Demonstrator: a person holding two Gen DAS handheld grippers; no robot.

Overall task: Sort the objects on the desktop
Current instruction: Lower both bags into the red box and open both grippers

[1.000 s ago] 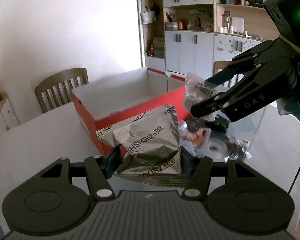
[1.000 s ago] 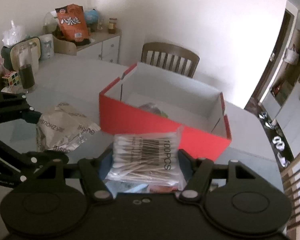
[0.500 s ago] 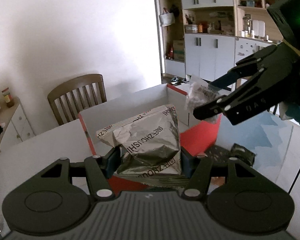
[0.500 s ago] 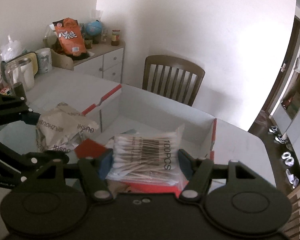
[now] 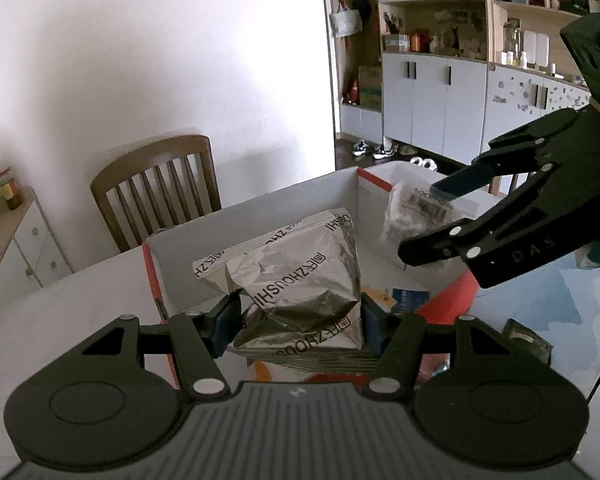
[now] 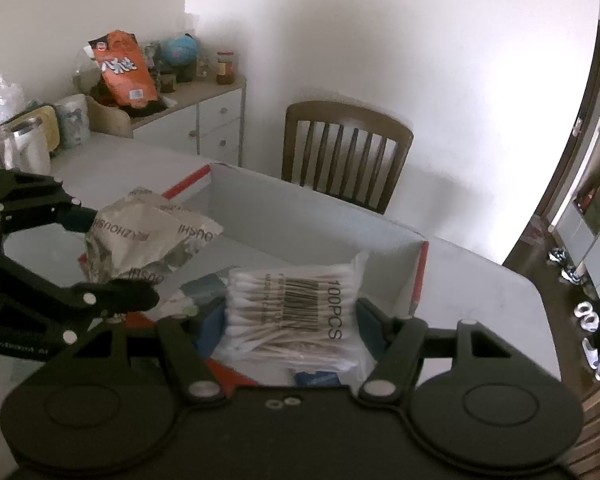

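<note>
My left gripper [image 5: 296,320] is shut on a crinkled silver snack bag [image 5: 296,276] and holds it over the open red box with white inner walls [image 5: 256,220]. My right gripper [image 6: 290,320] is shut on a clear pack of cotton swabs [image 6: 292,304] marked 100PCS, also over the box [image 6: 300,208]. The right gripper [image 5: 440,216] with the swab pack [image 5: 408,216] shows at the right of the left wrist view. The left gripper [image 6: 112,256] with the silver bag [image 6: 140,240] shows at the left of the right wrist view. Several small items lie on the box floor.
A wooden chair [image 5: 156,188] stands behind the white table [image 6: 480,292]. A dark packet [image 5: 528,344] lies on the table right of the box. A side cabinet [image 6: 188,116] with an orange bag and jars stands at the far left.
Both grippers have risen and moved forward with their loads, from in front of the box's red wall to above its open inside.
</note>
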